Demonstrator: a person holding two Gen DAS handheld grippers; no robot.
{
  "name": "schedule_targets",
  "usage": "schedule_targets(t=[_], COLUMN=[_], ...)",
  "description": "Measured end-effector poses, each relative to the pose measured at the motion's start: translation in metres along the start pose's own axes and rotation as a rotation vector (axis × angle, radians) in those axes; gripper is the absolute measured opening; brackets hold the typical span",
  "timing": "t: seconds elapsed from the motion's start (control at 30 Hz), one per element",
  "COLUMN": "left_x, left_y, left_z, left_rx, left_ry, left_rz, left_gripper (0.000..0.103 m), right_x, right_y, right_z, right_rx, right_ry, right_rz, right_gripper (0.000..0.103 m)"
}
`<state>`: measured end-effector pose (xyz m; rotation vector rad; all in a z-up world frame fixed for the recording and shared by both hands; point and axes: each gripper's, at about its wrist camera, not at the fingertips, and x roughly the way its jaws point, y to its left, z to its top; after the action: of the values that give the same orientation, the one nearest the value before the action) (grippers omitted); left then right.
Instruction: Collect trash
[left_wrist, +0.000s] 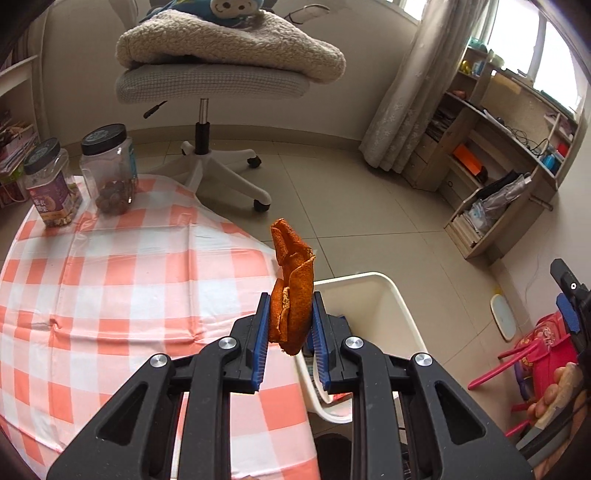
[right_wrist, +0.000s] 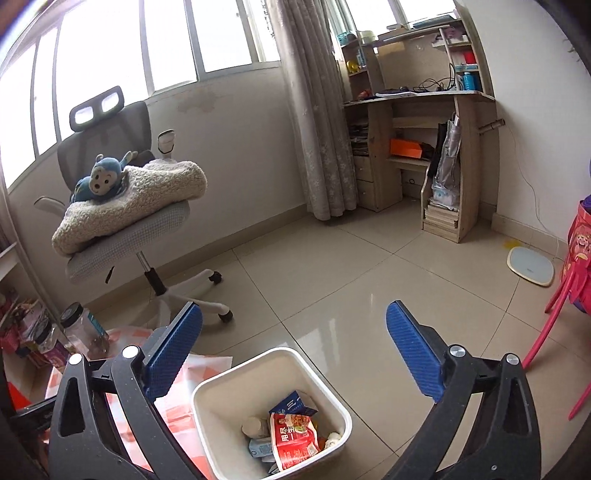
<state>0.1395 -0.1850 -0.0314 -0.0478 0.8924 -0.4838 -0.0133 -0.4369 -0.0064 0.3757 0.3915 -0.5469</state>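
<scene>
Orange peel (left_wrist: 290, 291) in left view only

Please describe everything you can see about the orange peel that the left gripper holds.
The orange peel is a dried, curled piece, deep orange outside with a paler, pithy inner side showing at its folds. It stands nearly upright, pinched at its lower part between the blue pads of the left gripper, its top sticking up free. It hangs in the air at the table's edge, beside the white bin.

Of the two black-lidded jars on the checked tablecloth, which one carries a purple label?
The left jar, nearer the cloth's edge. It wears a purple label with printed text; the right jar is clear-sided, showing brown round contents at its bottom.
</scene>
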Motion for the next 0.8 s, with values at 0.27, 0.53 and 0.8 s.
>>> schedule_targets(t=[0.27, 0.53, 0.8], left_x=[0.039, -0.031, -0.15], left_y=[-0.07, -0.051, -0.006], left_z=[0.008, 0.002, -0.051], left_rx=[0.024, 0.083, 0.1], left_ry=[0.095, -0.109, -0.615], left_rz=[-0.181, 0.017, 0.499], left_gripper=[0.053, 0.084, 0.096], right_x=[-0.013, -0.025, -0.059], right_y=[-0.023, 0.0, 0.081], right_z=[0.01, 0.0, -0.031], right_rx=[0.095, 0.015, -0.147], right_ry=[-0.064, -0.037, -0.001], right_rz=[-0.015, -0.012, 0.065], right_gripper=[0.096, 0.096, 0.096])
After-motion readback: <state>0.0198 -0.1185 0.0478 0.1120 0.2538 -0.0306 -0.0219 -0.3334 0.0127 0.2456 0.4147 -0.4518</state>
